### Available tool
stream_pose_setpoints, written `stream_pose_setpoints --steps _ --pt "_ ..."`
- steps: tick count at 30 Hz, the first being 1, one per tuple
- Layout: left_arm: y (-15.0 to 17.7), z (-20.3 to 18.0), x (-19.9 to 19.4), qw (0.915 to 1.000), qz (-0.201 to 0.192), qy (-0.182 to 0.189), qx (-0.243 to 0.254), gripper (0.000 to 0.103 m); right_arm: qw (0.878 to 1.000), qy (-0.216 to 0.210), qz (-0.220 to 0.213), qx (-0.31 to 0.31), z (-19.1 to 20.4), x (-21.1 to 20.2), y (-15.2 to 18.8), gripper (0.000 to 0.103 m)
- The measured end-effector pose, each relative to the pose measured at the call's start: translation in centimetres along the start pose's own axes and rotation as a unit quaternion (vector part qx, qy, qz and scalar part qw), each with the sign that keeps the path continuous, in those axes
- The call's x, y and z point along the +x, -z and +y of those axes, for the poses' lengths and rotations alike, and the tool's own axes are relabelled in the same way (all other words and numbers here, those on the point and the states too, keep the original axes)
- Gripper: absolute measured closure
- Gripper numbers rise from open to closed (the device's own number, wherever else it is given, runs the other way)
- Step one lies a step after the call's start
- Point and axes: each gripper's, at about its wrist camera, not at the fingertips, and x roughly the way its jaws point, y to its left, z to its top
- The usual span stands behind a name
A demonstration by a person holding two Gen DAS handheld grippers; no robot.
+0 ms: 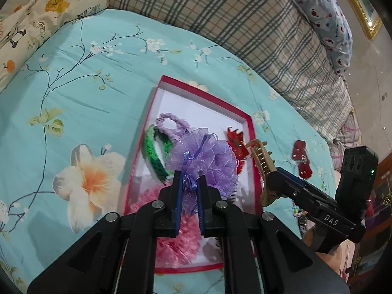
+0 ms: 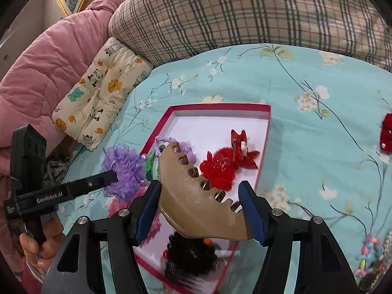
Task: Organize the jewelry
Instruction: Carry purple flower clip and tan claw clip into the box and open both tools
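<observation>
On the flowered turquoise bedspread (image 1: 80,93) lies a shallow red box (image 1: 252,132) with a white floor, and both grippers hang over it; the left gripper (image 1: 190,171) has its jaws pinched tight on the ribbon tail of a purple gauze hair bow (image 1: 203,154), which puffs out just past the fingertips, above the box's middle; the right gripper (image 2: 199,191) has its jaws spread wide yet clamped on a tan claw clip (image 2: 193,196), held crosswise with its teeth pointing toward 1 o'clock in the right wrist view. Inside the box, seen from the left wrist, a green braided hair tie (image 1: 156,152) sits at 9 o'clock of the bow, touching a lilac scrunchie (image 1: 171,122) at 11 o'clock; a red clip (image 1: 236,144) lies at 3 o'clock; a pink fluffy scrunchie (image 1: 176,235) lies at 6 o'clock — half hidden by the jaws. Outside the box, at 3 o'clock, another red piece (image 1: 302,159) rests on the bedspread; a plaid quilt (image 1: 245,24) is bunched along the far edge.
</observation>
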Motion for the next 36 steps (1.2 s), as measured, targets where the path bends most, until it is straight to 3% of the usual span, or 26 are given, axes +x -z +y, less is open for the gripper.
stream_pose_setpoints --steps 18,20,24,36 --pt "-0.4 2.4 3.9 0.9991 0.029 -0.025 -0.016 0.092 0.999 0.009 0.032 -0.009 -0.5 6.1 -0.9 0.037" --pt "-0.4 2.4 3.9 0.9991 0.029 -0.028 -0.015 0.090 0.999 0.004 0.033 -0.008 -0.5 6.1 -0.8 0.036" --pt "-0.3 2.5 3.7 0.9987 0.034 -0.031 -0.021 0.066 0.999 -0.002 0.034 -0.001 -0.6 5.8 -0.9 0.035" --pt "0.3 0.4 1.2 0.9991 0.017 -0.039 -0.001 0.065 1.000 -0.003 0.001 0.006 -0.4 1.3 -0.9 0.035"
